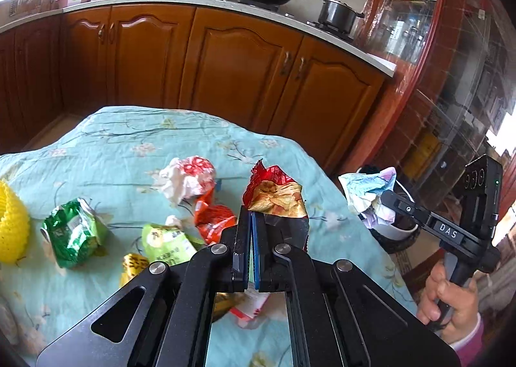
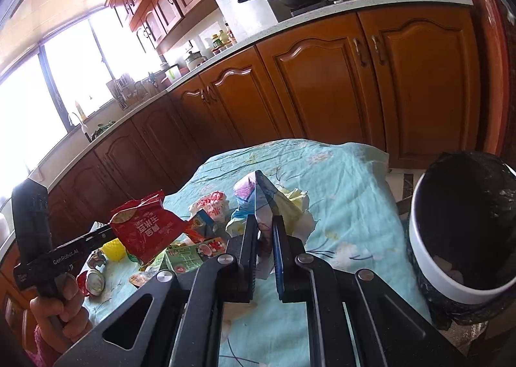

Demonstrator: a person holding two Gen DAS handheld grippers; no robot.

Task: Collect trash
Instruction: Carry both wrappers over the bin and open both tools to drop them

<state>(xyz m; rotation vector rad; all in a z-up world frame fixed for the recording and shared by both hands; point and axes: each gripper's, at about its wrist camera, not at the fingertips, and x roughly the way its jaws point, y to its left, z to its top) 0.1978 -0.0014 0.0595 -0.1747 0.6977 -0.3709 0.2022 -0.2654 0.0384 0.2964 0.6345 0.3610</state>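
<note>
My left gripper (image 1: pixel 251 221) is shut on a red and yellow snack bag (image 1: pixel 275 194) and holds it above the table; the bag also shows in the right wrist view (image 2: pixel 146 226). My right gripper (image 2: pixel 265 228) is shut on a crumpled pastel paper wad (image 2: pixel 258 202), also seen in the left wrist view (image 1: pixel 371 196), held off the table's right edge above the bin. The white trash bin (image 2: pixel 429 254) with a black liner stands on the floor right of the table. Several wrappers lie on the light blue cloth (image 1: pixel 129 147).
On the table lie a white and red crumpled wrapper (image 1: pixel 188 178), an orange wrapper (image 1: pixel 214 220), a green bag (image 1: pixel 72 231), a light green packet (image 1: pixel 167 242) and a yellow net (image 1: pixel 11 225). Wooden kitchen cabinets (image 1: pixel 245 70) stand behind.
</note>
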